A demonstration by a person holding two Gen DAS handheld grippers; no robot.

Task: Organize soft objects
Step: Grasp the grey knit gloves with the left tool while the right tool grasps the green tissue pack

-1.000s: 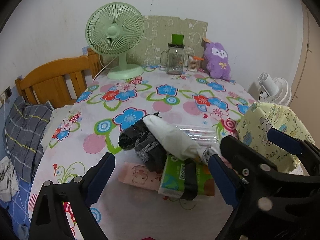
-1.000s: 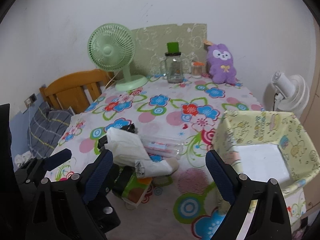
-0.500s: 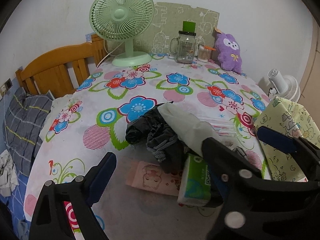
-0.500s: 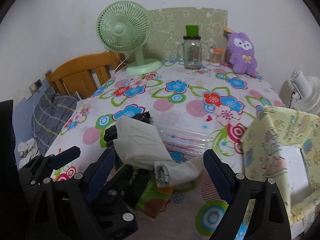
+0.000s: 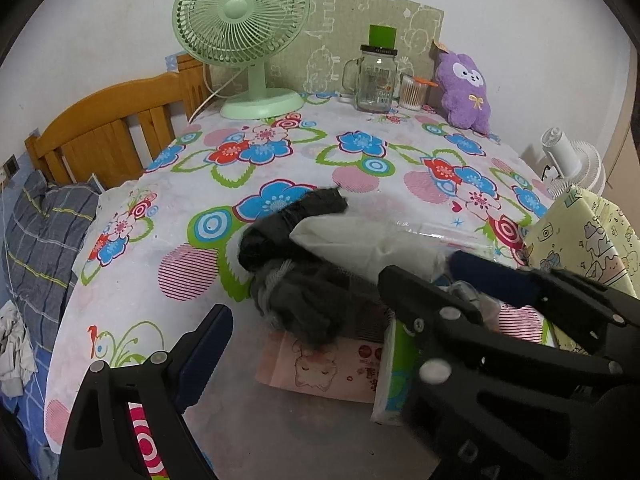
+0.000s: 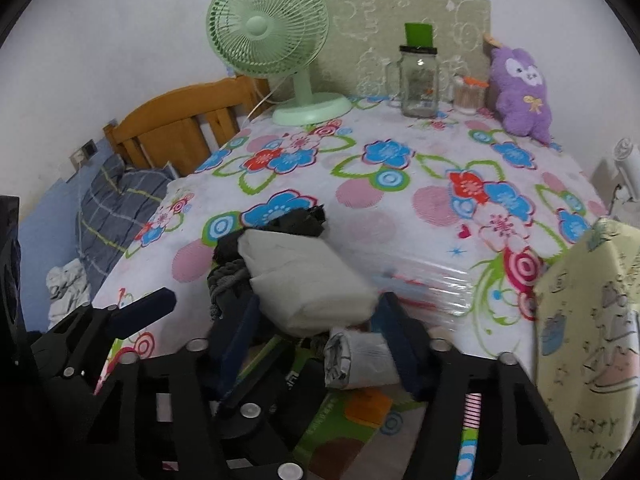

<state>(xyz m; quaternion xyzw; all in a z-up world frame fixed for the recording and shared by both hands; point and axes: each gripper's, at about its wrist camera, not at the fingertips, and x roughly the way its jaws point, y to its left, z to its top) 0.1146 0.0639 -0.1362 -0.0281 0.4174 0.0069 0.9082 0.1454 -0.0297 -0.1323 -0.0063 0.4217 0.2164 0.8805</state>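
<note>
So the pile of soft stuff sat near the front edge of the table, and the white roll lay on top of it, long axis running from far left to near right. That near end pointed straight into the right gripper, way nearer than the left one. Its jaws had just been closing, with the roll's grey-patterned end between them; the right pad looked to be touching cloth, but I couldn't tell if the left pad was pressing yet, so no firm grip I'd swear to. The gripper was tilted steeply down over the pile.

The left gripper hung wide open, empty, just near of the dark socks, also angled down. The yellow bin stood just to the right, probably where the roll was headed.
</note>
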